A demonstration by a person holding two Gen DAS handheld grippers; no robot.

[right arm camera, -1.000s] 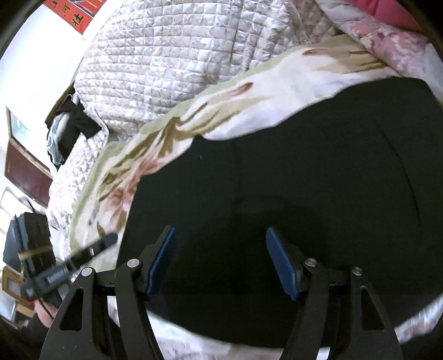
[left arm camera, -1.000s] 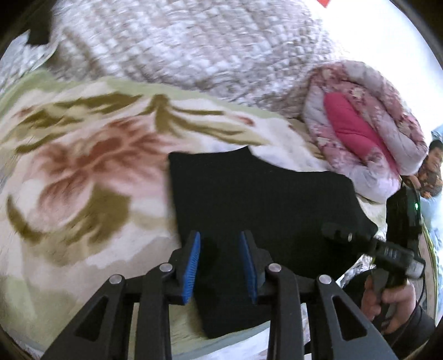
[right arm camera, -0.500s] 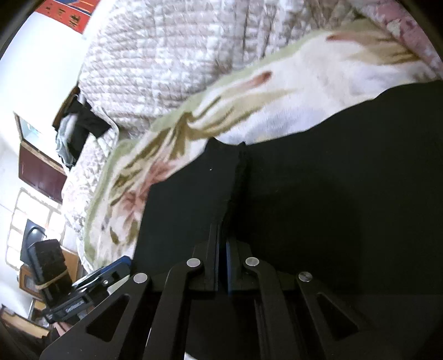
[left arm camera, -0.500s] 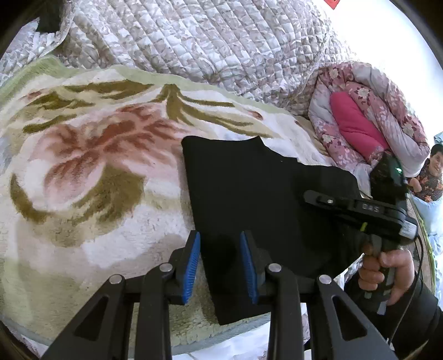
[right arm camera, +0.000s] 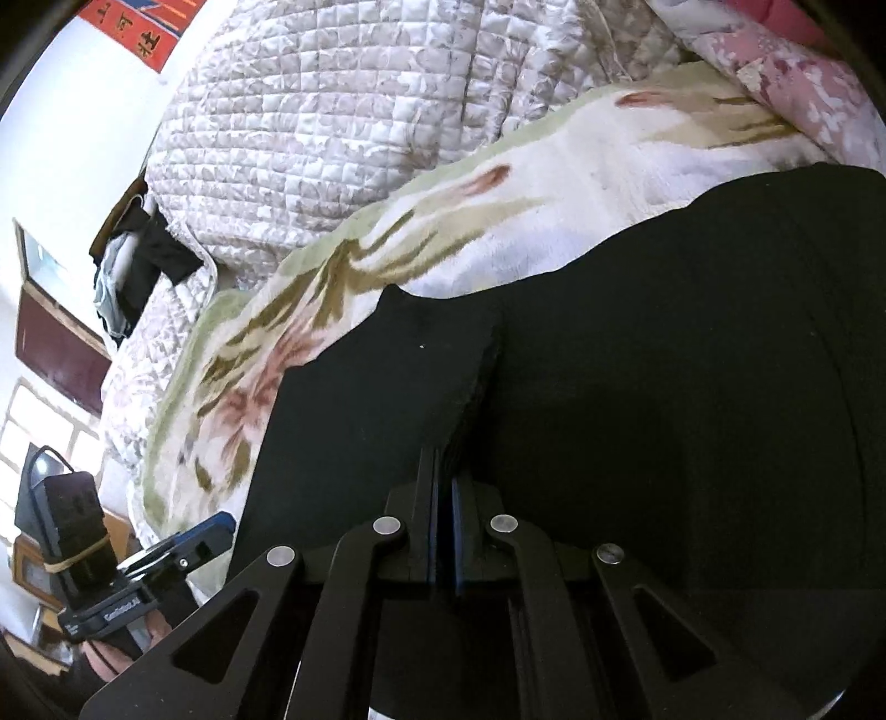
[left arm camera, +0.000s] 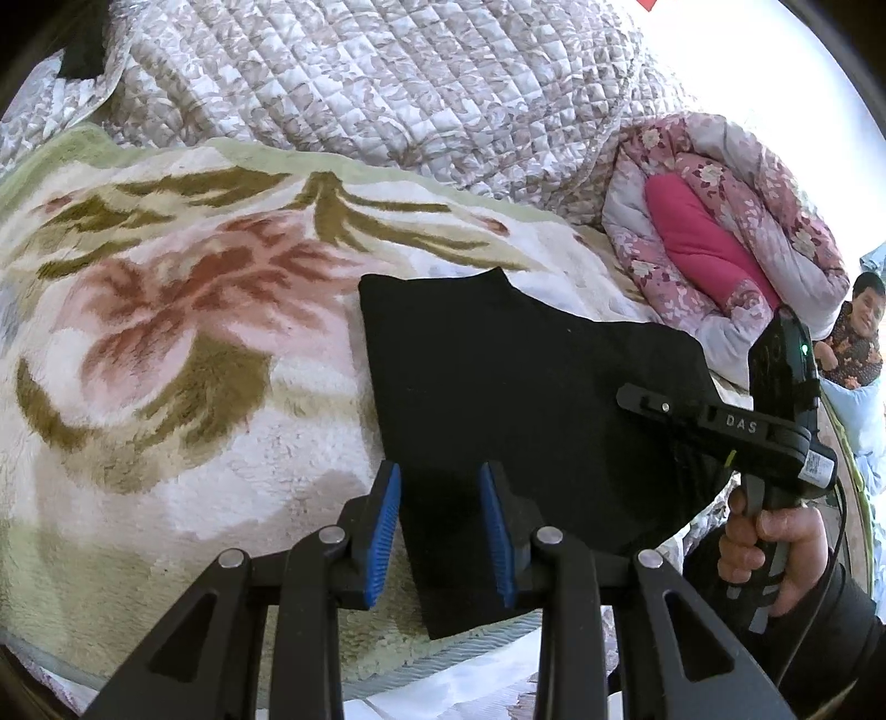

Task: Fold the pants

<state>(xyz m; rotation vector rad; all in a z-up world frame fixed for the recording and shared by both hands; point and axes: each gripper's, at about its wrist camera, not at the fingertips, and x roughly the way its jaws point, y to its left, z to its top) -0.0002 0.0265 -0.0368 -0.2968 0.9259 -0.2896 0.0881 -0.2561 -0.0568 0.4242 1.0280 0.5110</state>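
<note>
A bed (left arm camera: 138,443) is filling both views, covered by a cream blanket (left arm camera: 183,310) with a pink and olive flower pattern, with a quilted grey-white bedspread (left arm camera: 387,83) heaped behind it against a white wall. A rolled pink floral quilt (left arm camera: 720,221) is lying at the right end of the bed, and a person in a patterned top (left arm camera: 855,343) is sitting at the far right edge, partly cut off by the lens rim.

The black pants (left arm camera: 526,421) are lying folded on the blanket near the bed's front edge, their long axis running from the near edge away towards the bedspread, with a small peak of cloth at the far end. Their right portion is being hidden behind the other tool in the left wrist view, and seams or a waistband are too dark to make out.

The left gripper (left arm camera: 440,534) is hovering over the near left corner of the pants, its blue-padded jaws spread apart with nothing between them. The right gripper (right arm camera: 443,531) is sitting low over the cloth with its jaws pressed together; a ridge of black fabric is rising just ahead of them, but whether cloth is pinched between them cannot be told. A red banner (right arm camera: 133,25) is hanging on the wall, cut off at the corner, and dark clothing (right arm camera: 138,260) is draped at the bed's far left end.
</note>
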